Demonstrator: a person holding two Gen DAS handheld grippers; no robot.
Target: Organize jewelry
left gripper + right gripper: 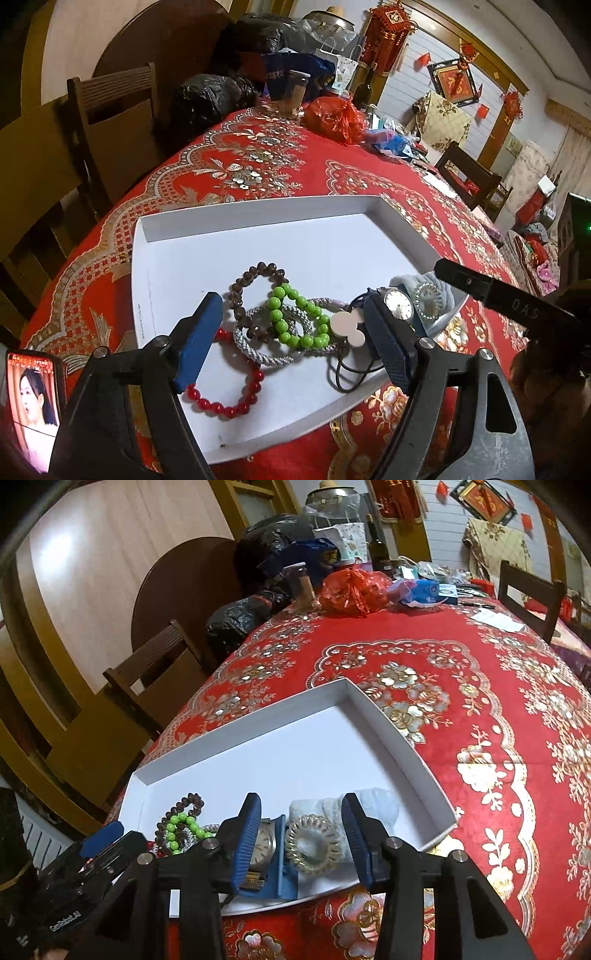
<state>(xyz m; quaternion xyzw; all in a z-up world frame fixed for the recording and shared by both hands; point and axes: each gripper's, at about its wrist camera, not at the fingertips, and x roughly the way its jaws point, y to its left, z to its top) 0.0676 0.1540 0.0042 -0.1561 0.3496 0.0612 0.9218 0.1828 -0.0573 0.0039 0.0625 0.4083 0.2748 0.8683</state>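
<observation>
1. Jewelry lies bunched at the near end of the white tray [255,236]: a red bead bracelet [225,404], a brown bead bracelet [255,273], a green bead bracelet [291,325], a silver braided band [255,352], a black cord with a pale mouse-shaped charm [347,323], a watch [264,843], and a coiled ring-shaped piece [314,845] on a pale cloth [380,805].
2. My left tongs [291,343] hang over the bracelet heap with both blue pads wide apart, holding nothing.
3. My right tongs [301,843] stand spread too, straddling the watch and the coiled piece, gripping neither.
4. The far half of the tray is bare while the beads overlap and interlock, so I judge the sorting is unfinished; whether I am about to pick or have just let go, I cannot tell.
5. Any lift from that heap calls for pinching one strand alone, since the green, brown and silver loops cross each other and would drag along.
</observation>
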